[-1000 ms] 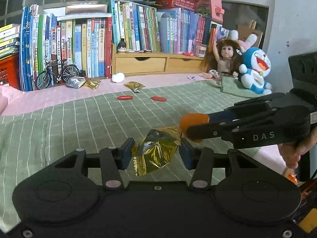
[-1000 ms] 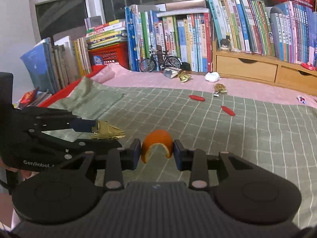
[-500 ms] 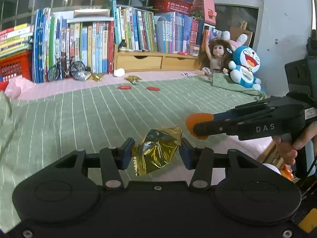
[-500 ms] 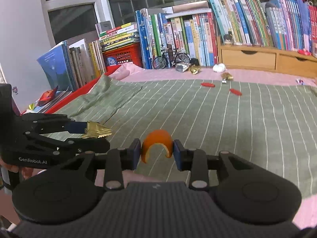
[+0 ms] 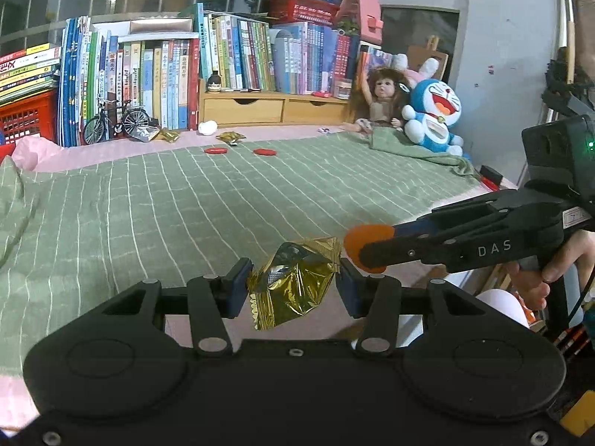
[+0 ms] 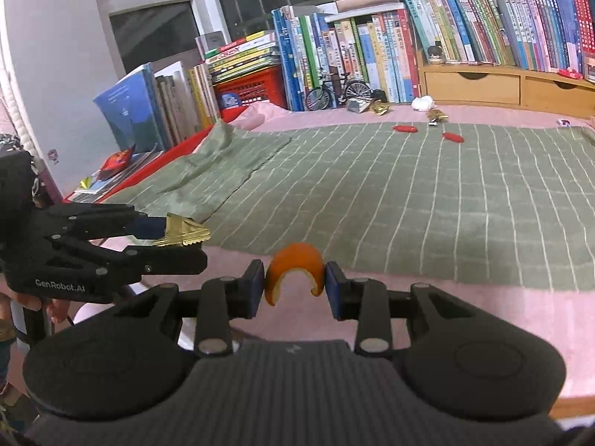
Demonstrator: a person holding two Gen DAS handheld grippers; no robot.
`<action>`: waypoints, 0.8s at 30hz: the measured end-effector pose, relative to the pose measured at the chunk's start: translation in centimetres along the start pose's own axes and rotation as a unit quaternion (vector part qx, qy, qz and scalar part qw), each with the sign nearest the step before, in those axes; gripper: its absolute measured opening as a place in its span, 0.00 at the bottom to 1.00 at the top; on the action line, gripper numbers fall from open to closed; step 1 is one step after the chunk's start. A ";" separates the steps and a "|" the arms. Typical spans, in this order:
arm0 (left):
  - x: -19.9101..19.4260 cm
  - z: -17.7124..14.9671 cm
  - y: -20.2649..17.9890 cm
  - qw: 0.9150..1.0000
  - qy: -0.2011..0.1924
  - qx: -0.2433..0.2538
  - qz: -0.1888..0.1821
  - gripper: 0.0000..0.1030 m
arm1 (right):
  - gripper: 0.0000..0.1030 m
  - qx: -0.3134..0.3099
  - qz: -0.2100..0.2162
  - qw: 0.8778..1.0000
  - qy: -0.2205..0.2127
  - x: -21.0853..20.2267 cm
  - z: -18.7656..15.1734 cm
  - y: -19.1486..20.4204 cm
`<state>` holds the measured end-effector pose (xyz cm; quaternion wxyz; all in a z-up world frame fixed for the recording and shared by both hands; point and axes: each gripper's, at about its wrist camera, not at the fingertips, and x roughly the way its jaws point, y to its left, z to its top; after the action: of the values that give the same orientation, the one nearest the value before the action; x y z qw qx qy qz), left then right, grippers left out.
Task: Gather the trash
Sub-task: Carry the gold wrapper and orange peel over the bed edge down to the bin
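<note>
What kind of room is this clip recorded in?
Probably a child's bedroom: a bed under a green checked blanket, rows of books along the far side, and a doll beside a blue plush toy.

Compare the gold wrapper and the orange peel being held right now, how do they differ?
The gold wrapper is shiny, crinkled foil; the orange peel is matte and smooth. The wrapper is a flat-sided pouch with a serrated edge; the peel curls into an arch that opens downward. The wrapper sits in the left gripper, the peel in the right gripper. Both are pinched between jaws, off the bed.
</note>
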<state>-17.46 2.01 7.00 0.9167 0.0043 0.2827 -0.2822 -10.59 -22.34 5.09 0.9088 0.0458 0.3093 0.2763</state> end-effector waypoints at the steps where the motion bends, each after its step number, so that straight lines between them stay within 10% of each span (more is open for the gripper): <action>1: -0.2 -0.2 -0.2 1.000 0.001 0.000 -0.003 0.46 | 0.38 0.001 0.002 1.000 0.000 -0.2 -0.3 0.3; 24: -2.6 -11.6 -0.6 0.994 0.097 -0.056 0.012 0.46 | 0.38 0.022 0.023 0.997 0.069 -2.1 -8.7 3.3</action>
<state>-25.54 4.75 -1.25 0.8872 -0.0161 0.3854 -0.2533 -18.65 -21.41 0.09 0.8777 0.0535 0.3758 0.2925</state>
